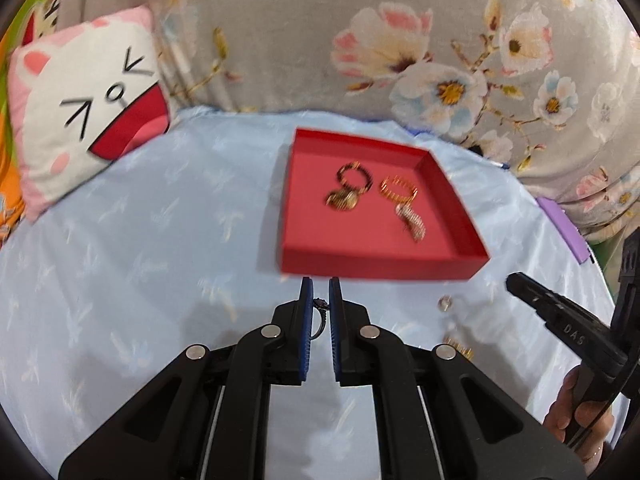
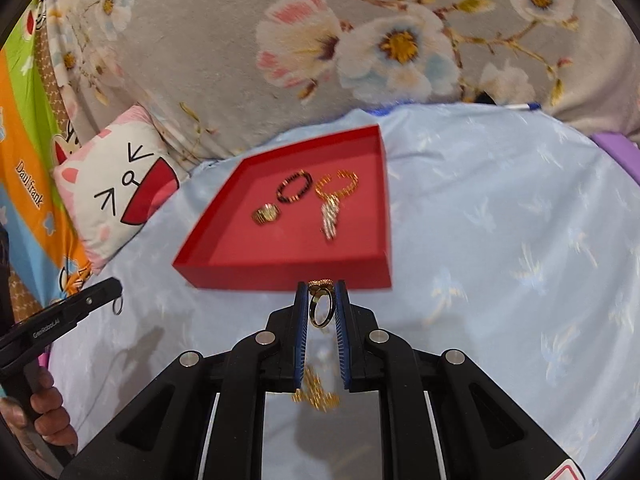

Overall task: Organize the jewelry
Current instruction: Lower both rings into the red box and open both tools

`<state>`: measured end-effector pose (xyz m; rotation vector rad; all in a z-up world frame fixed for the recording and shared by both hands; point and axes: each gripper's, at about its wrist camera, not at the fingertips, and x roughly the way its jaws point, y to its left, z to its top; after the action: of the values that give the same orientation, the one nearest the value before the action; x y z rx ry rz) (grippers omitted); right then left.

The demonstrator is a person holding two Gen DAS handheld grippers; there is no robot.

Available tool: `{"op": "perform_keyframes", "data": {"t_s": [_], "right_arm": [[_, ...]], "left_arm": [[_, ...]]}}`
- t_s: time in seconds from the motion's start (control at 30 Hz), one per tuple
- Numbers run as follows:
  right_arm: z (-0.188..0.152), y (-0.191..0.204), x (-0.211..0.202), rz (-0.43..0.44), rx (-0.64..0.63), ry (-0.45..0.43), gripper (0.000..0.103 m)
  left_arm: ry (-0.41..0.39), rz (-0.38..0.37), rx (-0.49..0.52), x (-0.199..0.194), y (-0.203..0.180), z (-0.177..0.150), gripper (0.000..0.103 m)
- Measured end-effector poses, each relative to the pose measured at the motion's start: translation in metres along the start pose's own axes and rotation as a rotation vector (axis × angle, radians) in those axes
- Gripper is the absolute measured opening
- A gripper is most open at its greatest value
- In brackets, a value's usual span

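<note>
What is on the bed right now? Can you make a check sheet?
Surface: pale blue sheet, wrinkled.
Job's things: red tray holds a dark bead ring, a gold band, a gold hoop and a sparkly charm. Gold chain and a small ring lie loose on the sheet.
Clutter: cat pillow, purple thing at the edge.
Grippers: left gripper shut on a thin ring; right gripper shut on a gold ring.
Cables: nothing seen.
Surroundings: flowered blanket behind.
</note>
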<state>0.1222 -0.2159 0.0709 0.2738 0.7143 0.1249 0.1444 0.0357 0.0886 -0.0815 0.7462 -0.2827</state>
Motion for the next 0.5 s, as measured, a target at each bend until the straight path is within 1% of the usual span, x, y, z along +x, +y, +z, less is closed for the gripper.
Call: {"op": "perform_keyframes", "data": {"t_s": [0.07, 0.13, 0.2, 0.23, 0.33, 0.47, 0.5], "right_arm": [[0.016, 0.006, 0.01, 0.005, -0.015, 0.0, 0.012], [0.028, 0.009, 0.022, 0.013, -0.021, 0.012, 0.012], [0.039, 0.013, 0.039, 0.042, -0.01, 0.03, 0.012], [0.041, 0.015, 0.044, 0.049, -0.01, 0.036, 0.012], [0.05, 0.024, 0.071, 0.037, -0.029, 0.055, 0.012], [0.056, 0.03, 0.101, 0.023, -0.047, 0.088, 0.012], [0.056, 0.032, 0.109, 0.02, -0.055, 0.099, 0.012]], "left_arm": [[-0.015, -0.007, 0.017, 0.008, -0.008, 0.015, 0.007], [-0.02, -0.038, 0.025, 0.021, -0.016, 0.032, 0.007], [-0.031, -0.042, 0.02, 0.035, -0.021, 0.045, 0.007], [-0.025, -0.059, 0.02, 0.045, -0.023, 0.052, 0.007], [0.008, -0.081, -0.003, 0.075, -0.024, 0.064, 0.007], [0.037, -0.063, -0.007, 0.103, -0.024, 0.071, 0.007], [0.05, -0.07, -0.01, 0.111, -0.023, 0.072, 0.007]]}}
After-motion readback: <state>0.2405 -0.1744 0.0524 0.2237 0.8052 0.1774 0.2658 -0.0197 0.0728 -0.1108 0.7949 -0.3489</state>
